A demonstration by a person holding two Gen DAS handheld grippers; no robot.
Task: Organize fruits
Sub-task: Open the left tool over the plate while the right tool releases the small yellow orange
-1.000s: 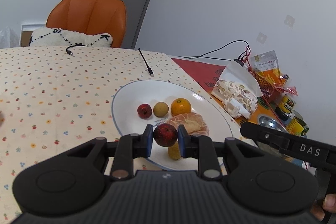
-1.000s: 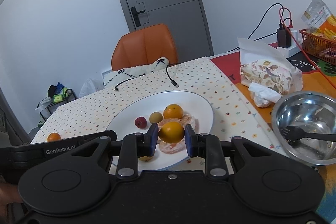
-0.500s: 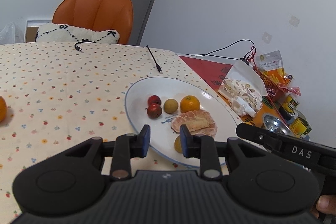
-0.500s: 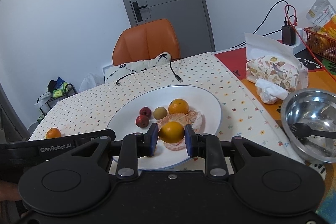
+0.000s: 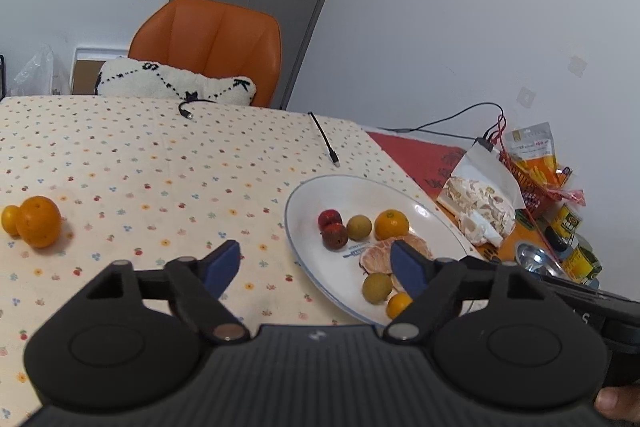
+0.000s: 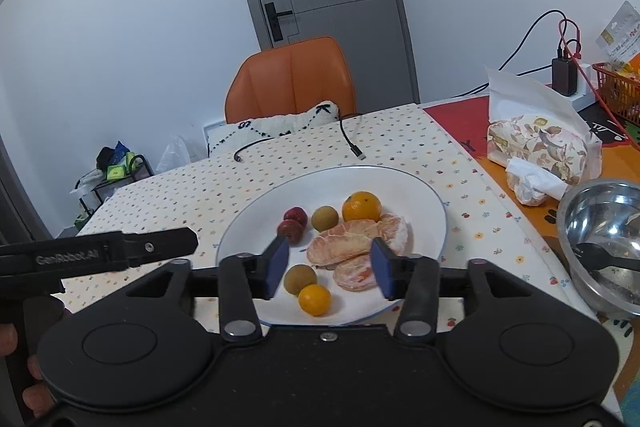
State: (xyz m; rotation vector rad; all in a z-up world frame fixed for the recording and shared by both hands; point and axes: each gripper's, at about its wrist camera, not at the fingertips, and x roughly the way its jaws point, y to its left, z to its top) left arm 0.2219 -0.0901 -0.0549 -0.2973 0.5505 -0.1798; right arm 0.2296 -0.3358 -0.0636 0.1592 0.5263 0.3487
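A white plate holds two red fruits, two brown longans, an orange and peeled citrus segments. My right gripper hangs over the plate's near edge, its jaws opening. A small orange lies on the plate just below them, free of the pads. My left gripper hovers over the plate's left rim, jaws opening wide with nothing between them. On the tablecloth at far left sit an orange and a smaller one.
A steel bowl with a black spoon stands right of the plate, behind it a tissue pack and a red basket. Two cable ends lie on the dotted cloth. An orange chair stands behind the table.
The left gripper let go of a red fruit, which now lies beside the other red one, then drew back left and opened wide. The right gripper released the small orange onto the plate.
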